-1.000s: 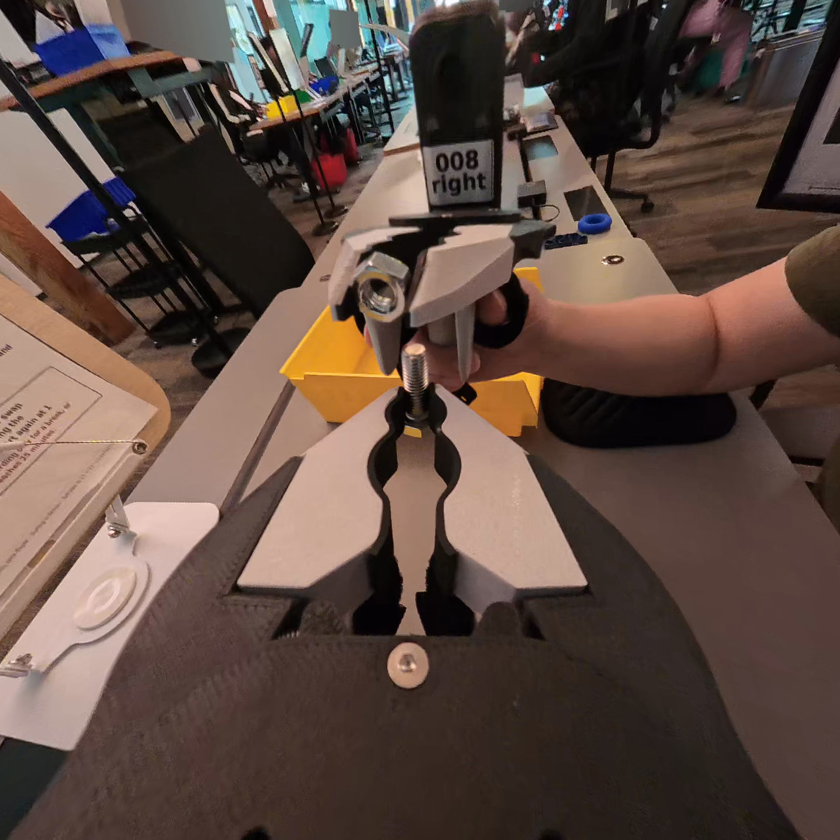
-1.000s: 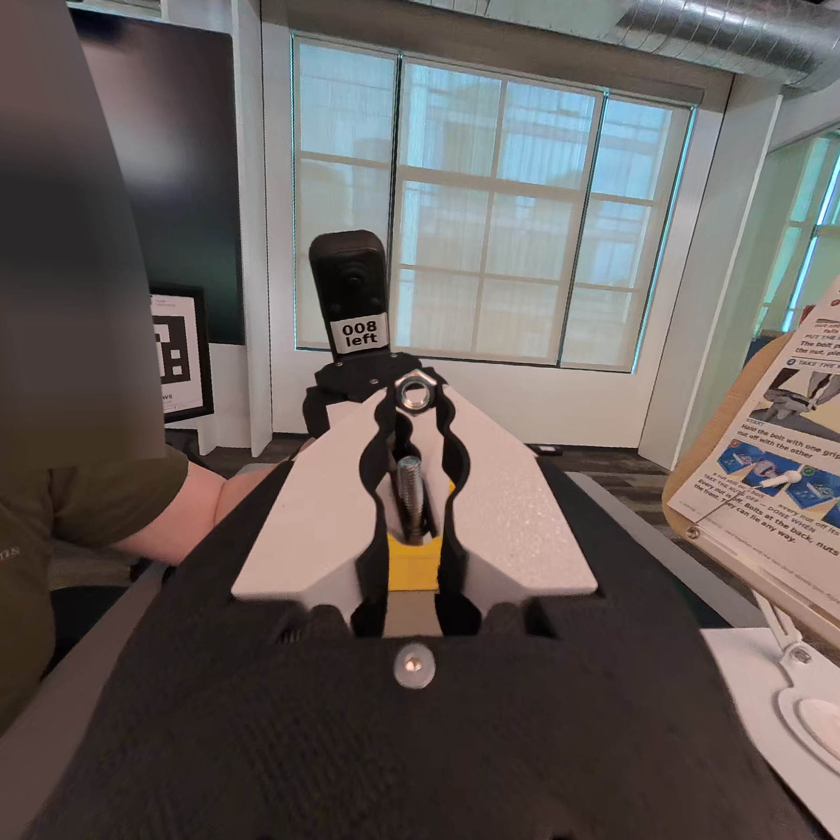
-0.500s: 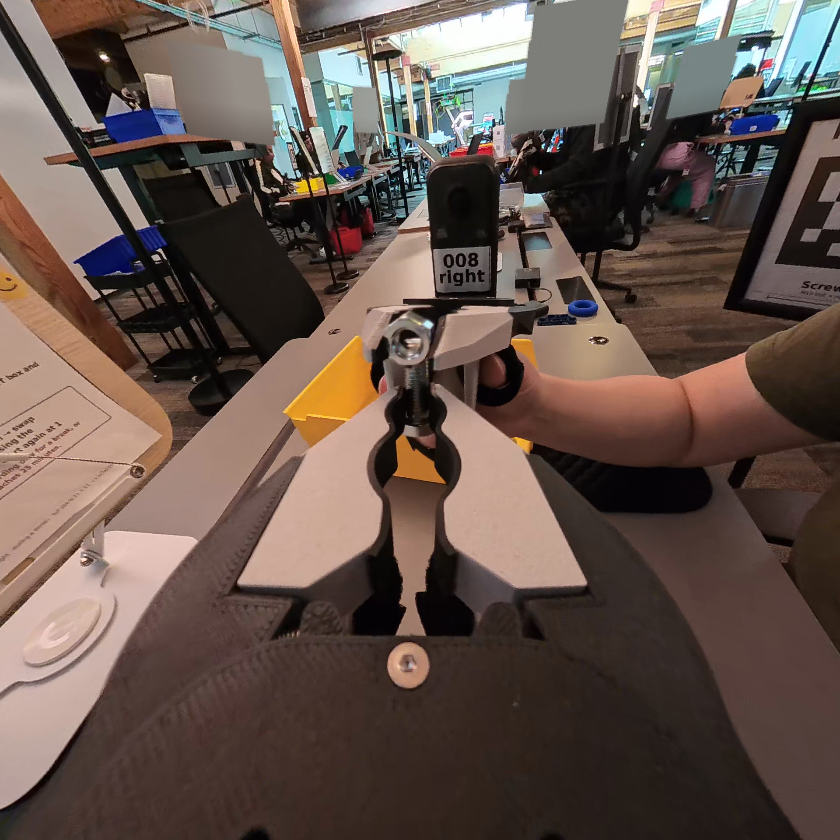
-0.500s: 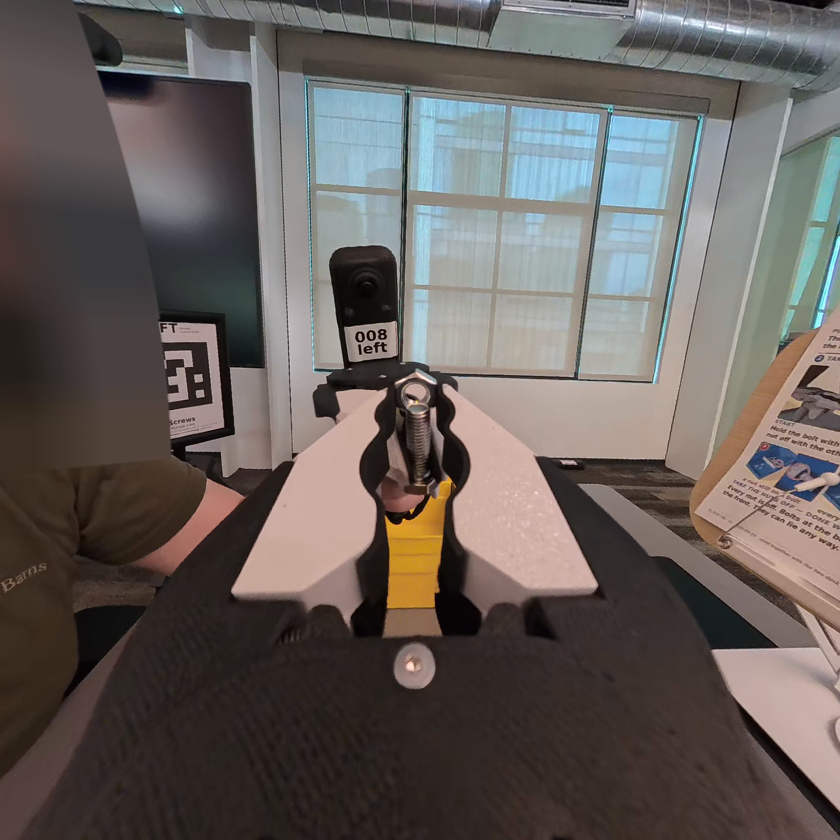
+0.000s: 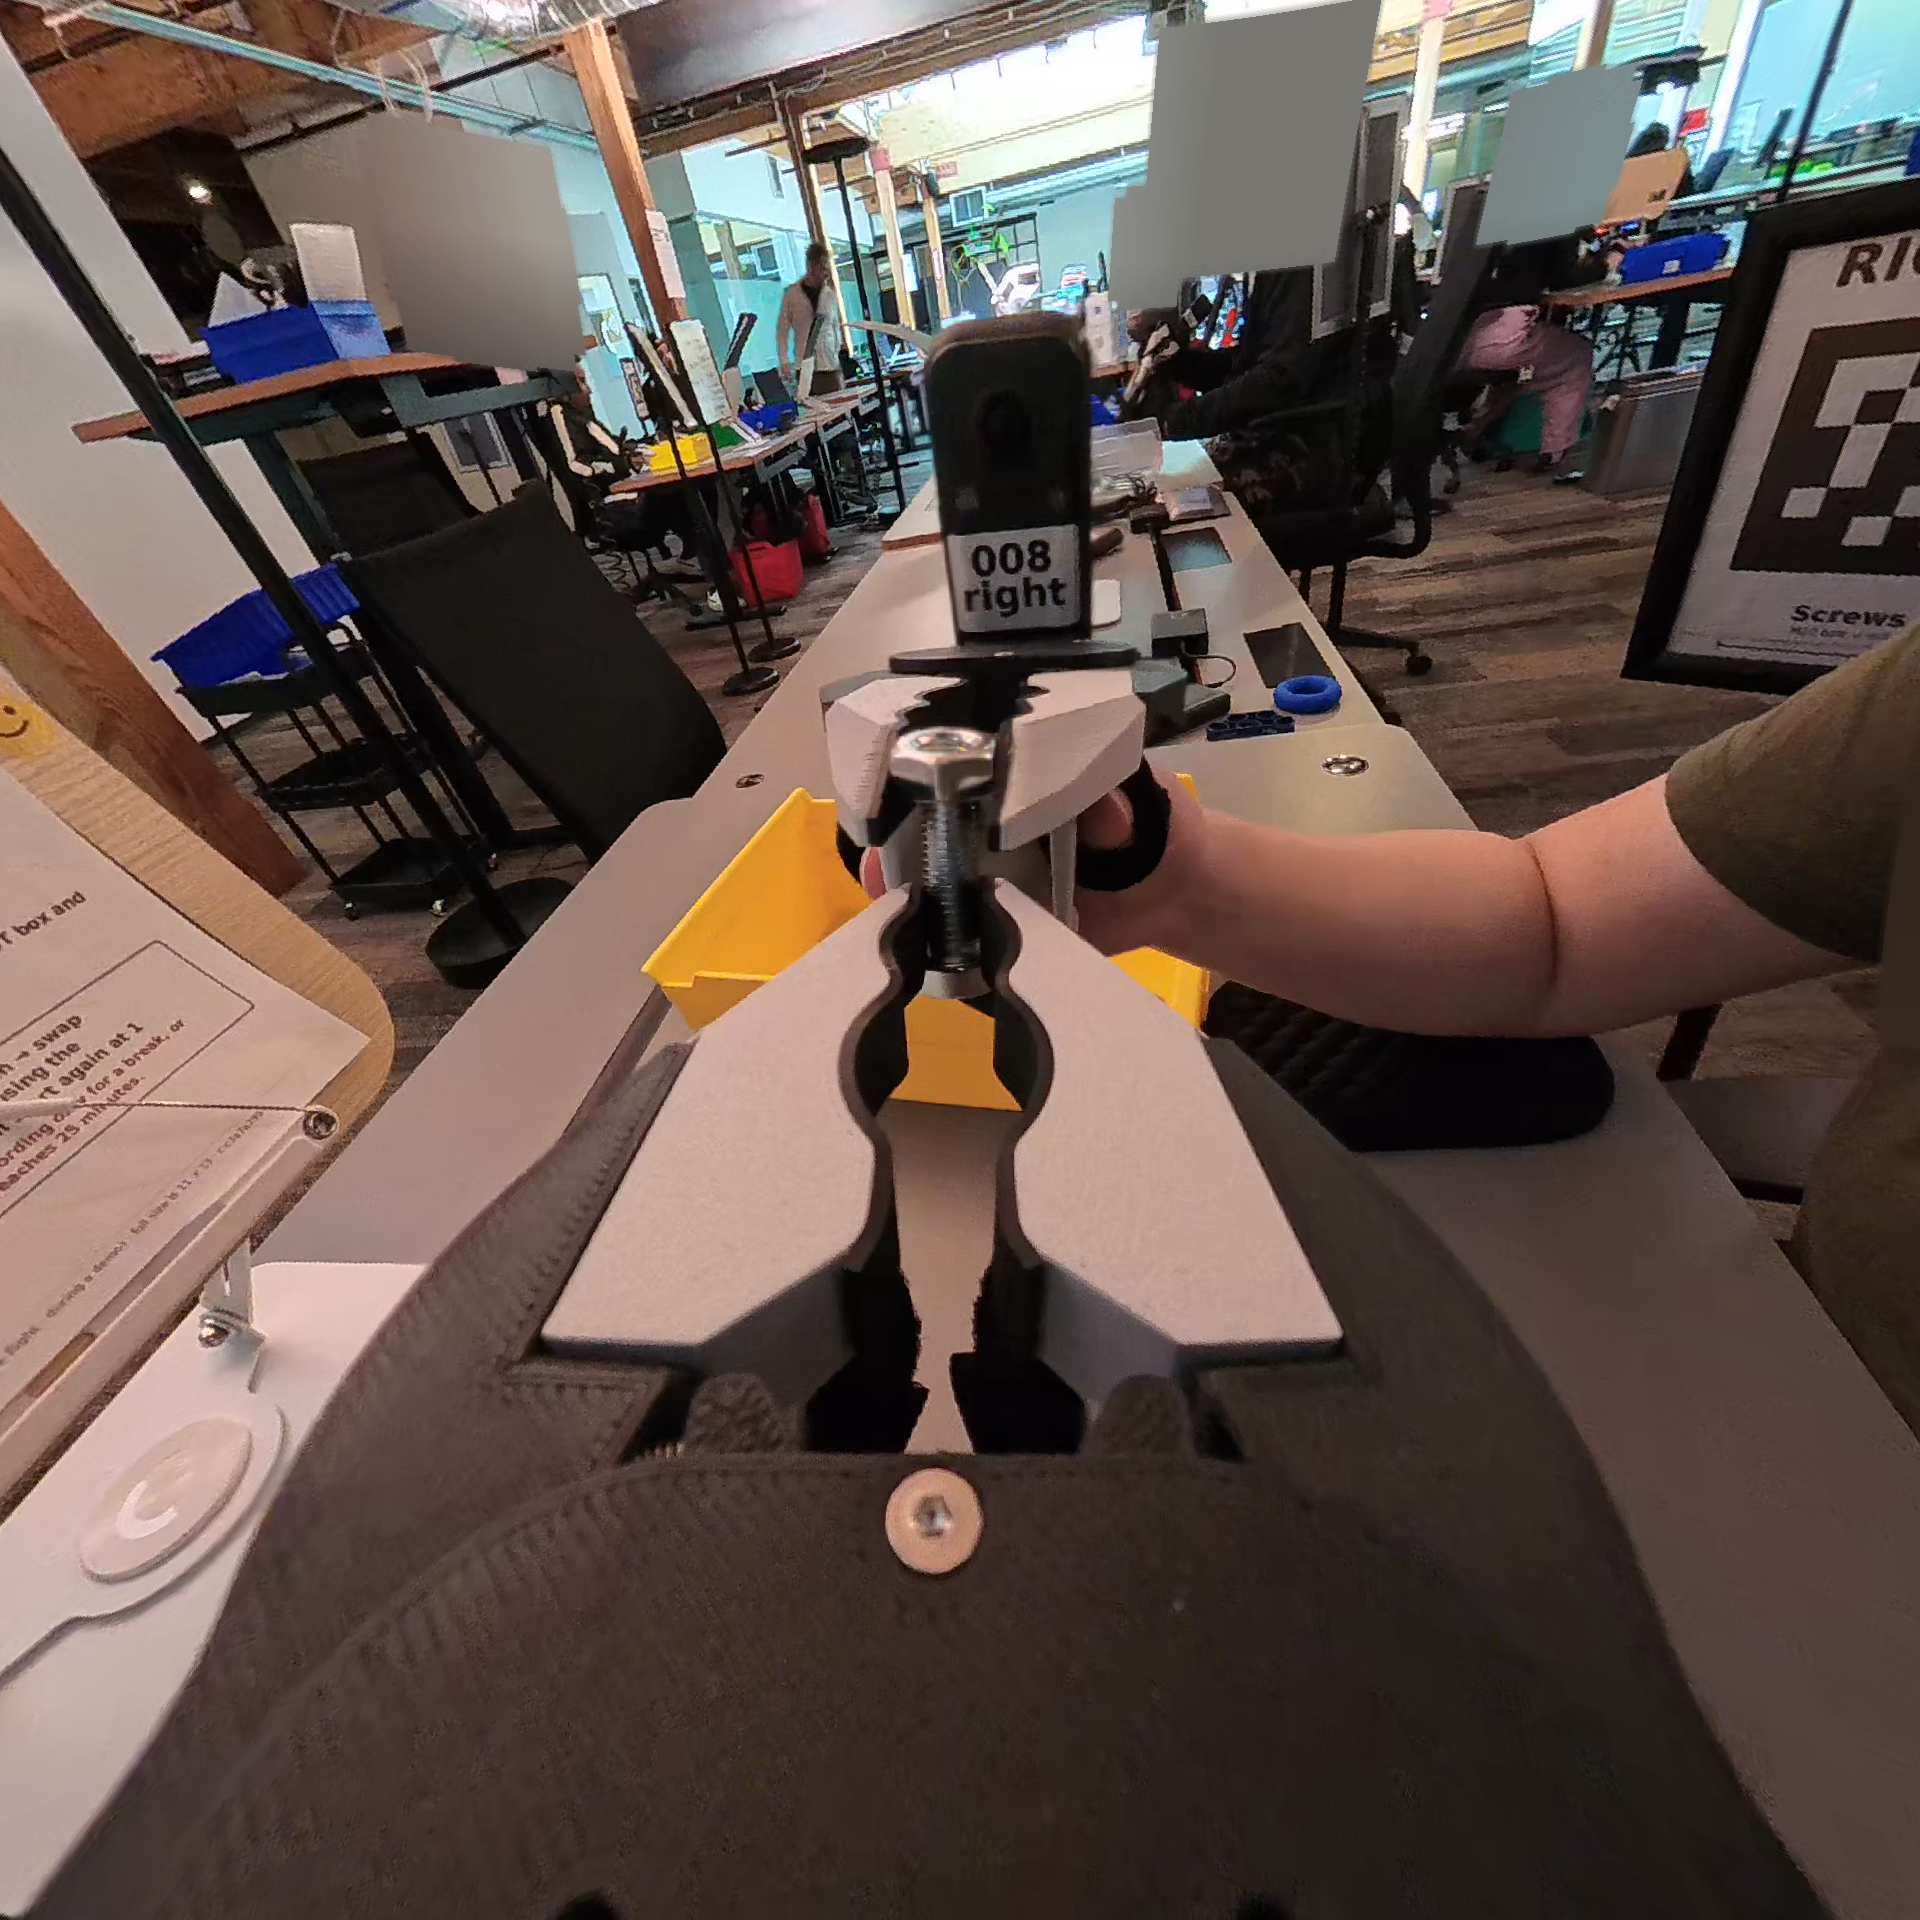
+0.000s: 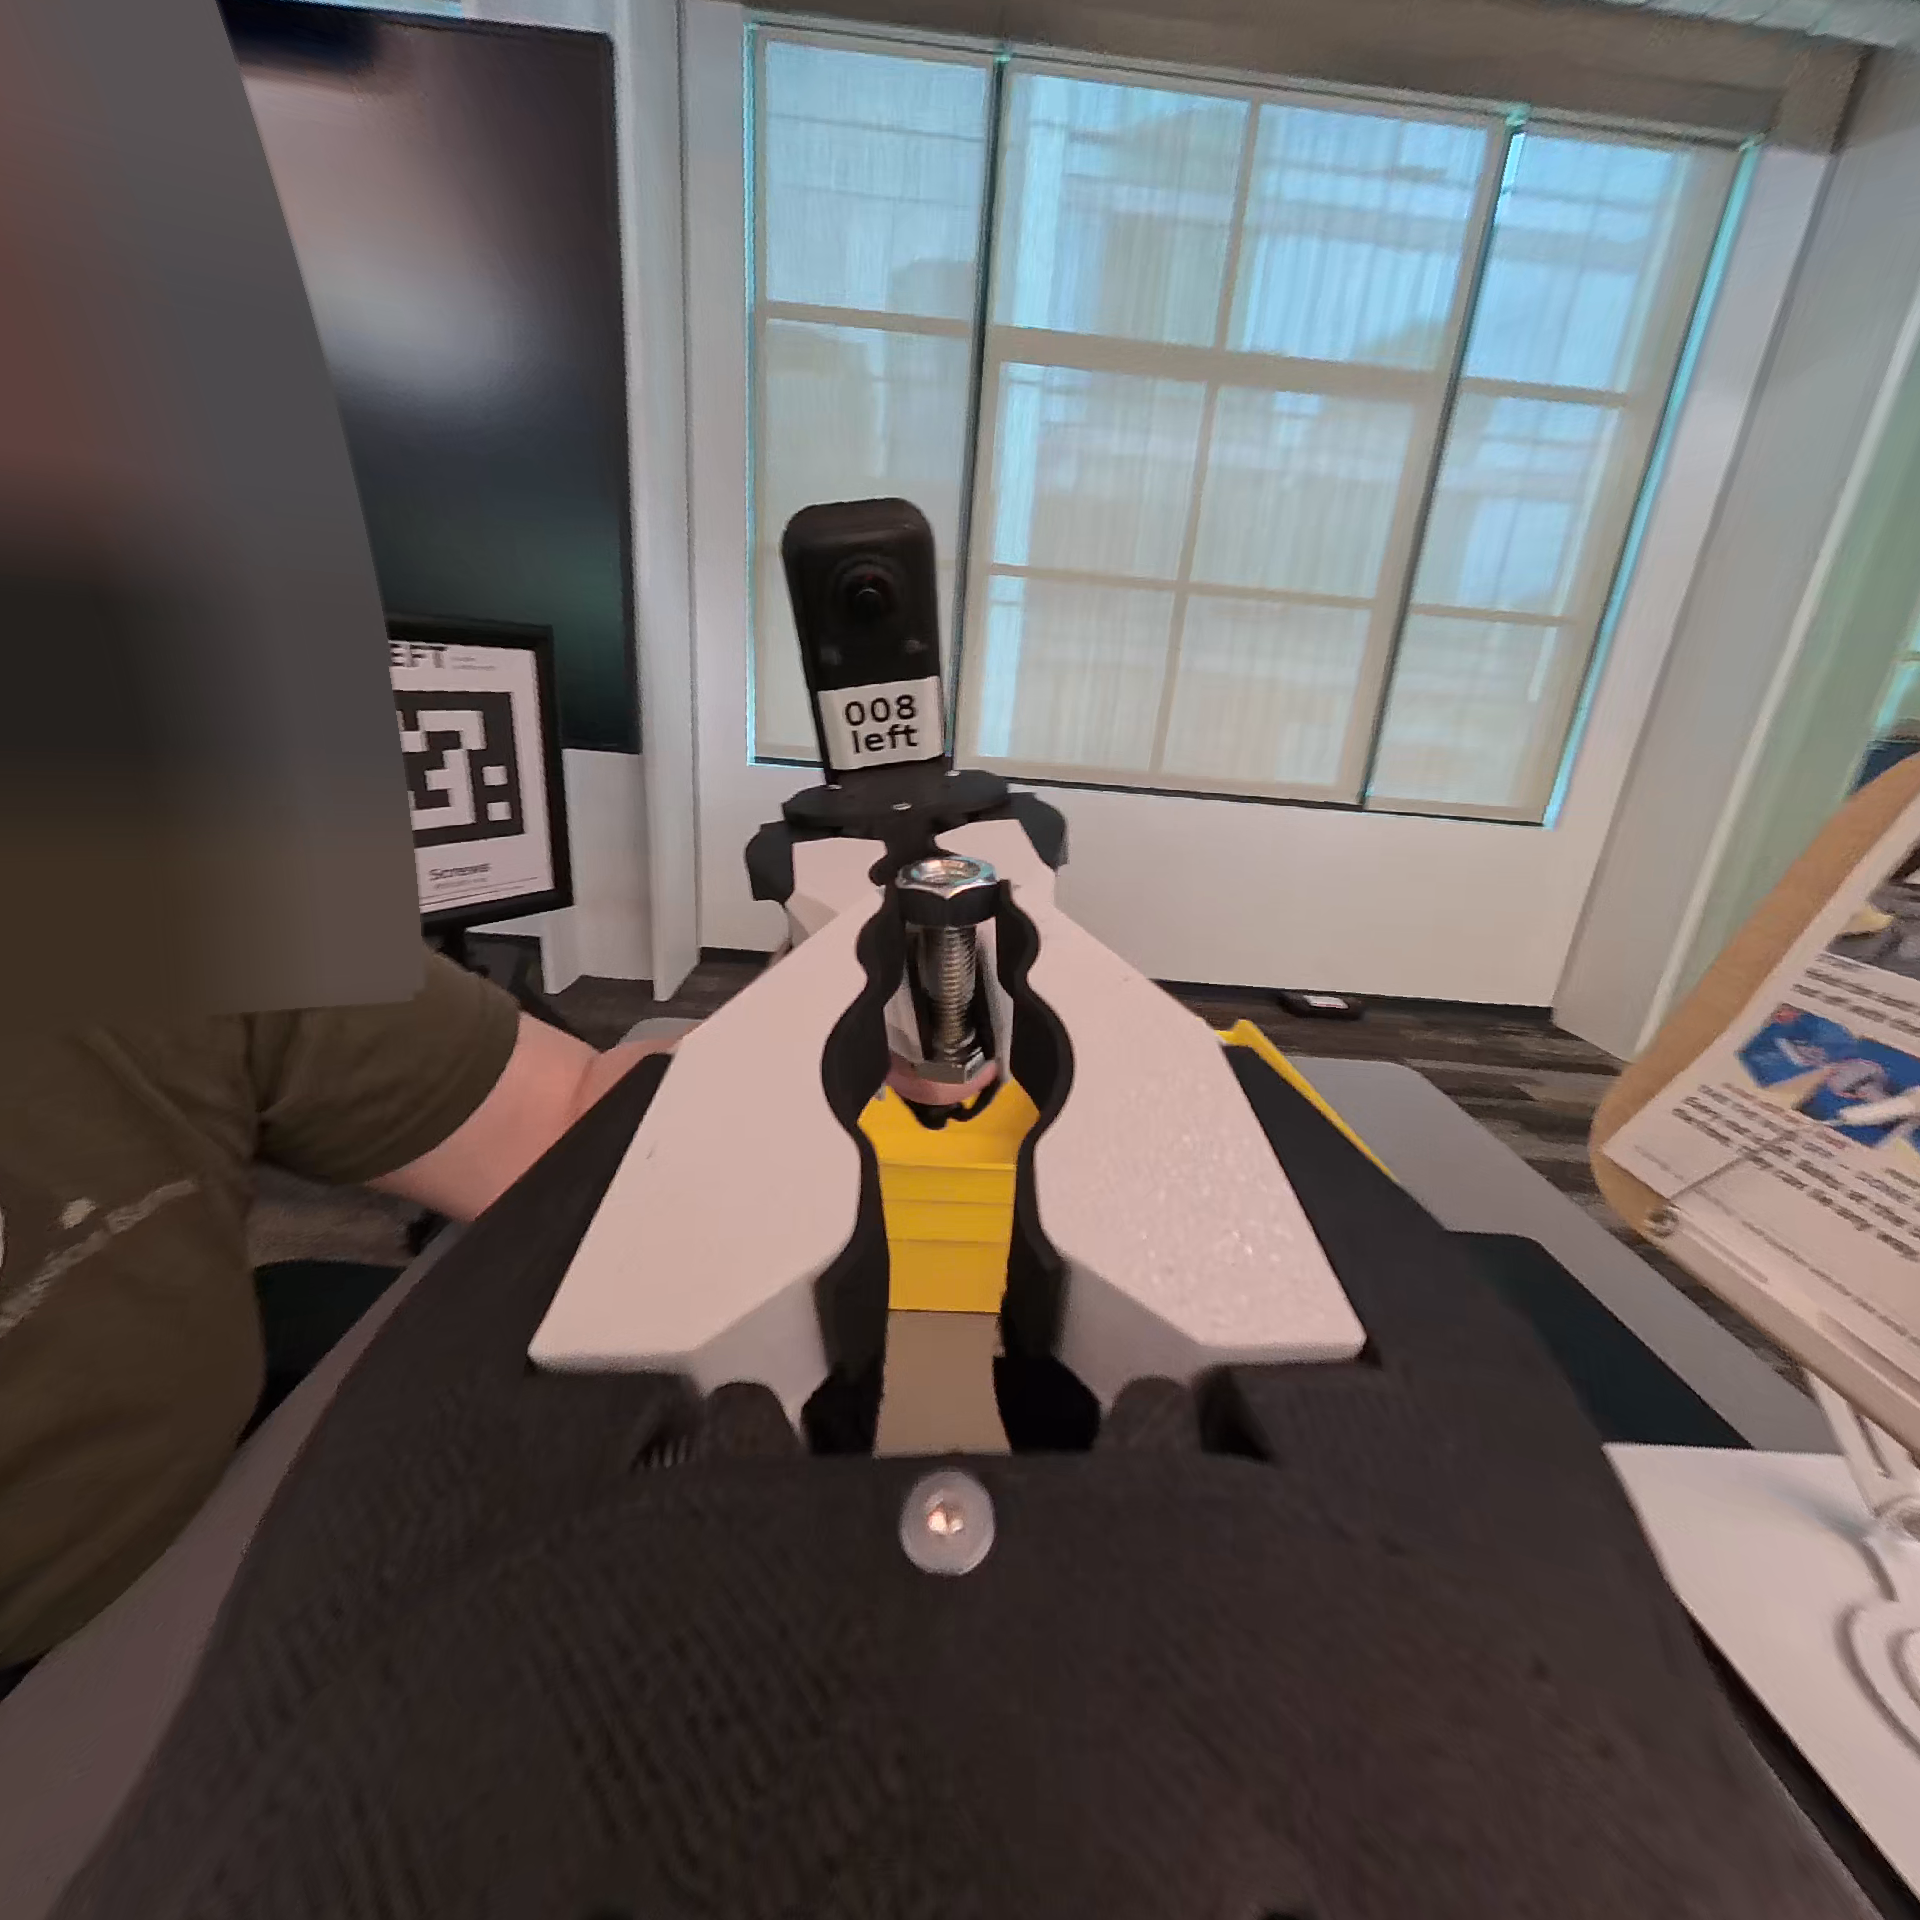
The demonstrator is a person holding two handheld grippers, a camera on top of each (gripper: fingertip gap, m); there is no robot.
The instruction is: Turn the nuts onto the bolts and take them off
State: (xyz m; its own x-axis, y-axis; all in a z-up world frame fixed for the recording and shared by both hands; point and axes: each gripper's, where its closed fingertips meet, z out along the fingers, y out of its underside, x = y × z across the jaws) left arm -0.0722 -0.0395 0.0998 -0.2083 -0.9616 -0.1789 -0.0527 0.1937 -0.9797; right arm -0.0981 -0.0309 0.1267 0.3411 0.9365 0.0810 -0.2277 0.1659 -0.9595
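Observation:
A steel bolt (image 5: 948,883) stands upright with its head (image 5: 956,982) down. My left gripper (image 5: 951,925) is shut on its lower shaft, above the yellow bin (image 5: 769,935). A steel hex nut (image 5: 945,753) sits on the bolt's top end. My right gripper (image 5: 948,774) faces me and is shut on that nut. In the right wrist view the right gripper (image 6: 948,899) pinches the nut (image 6: 948,883) at its tips. The bolt's thread (image 6: 945,977) hangs below it down to the head (image 6: 951,1070). The left gripper's tips are mostly hidden behind.
The yellow bin (image 6: 940,1195) sits on the grey table (image 5: 1558,1299). A black arm pad (image 5: 1434,1081) lies under the person's forearm (image 5: 1403,935). An instruction board (image 5: 104,1091) on a white stand base (image 5: 135,1455) is at the left, and shows at the right in the right wrist view (image 6: 1787,1122). The grippers are tip to tip, or close to it.
The nut was tilted and apart from the bolt's tip. The right gripper has brought it level onto the top of the bolt. Both grippers have risen a little.

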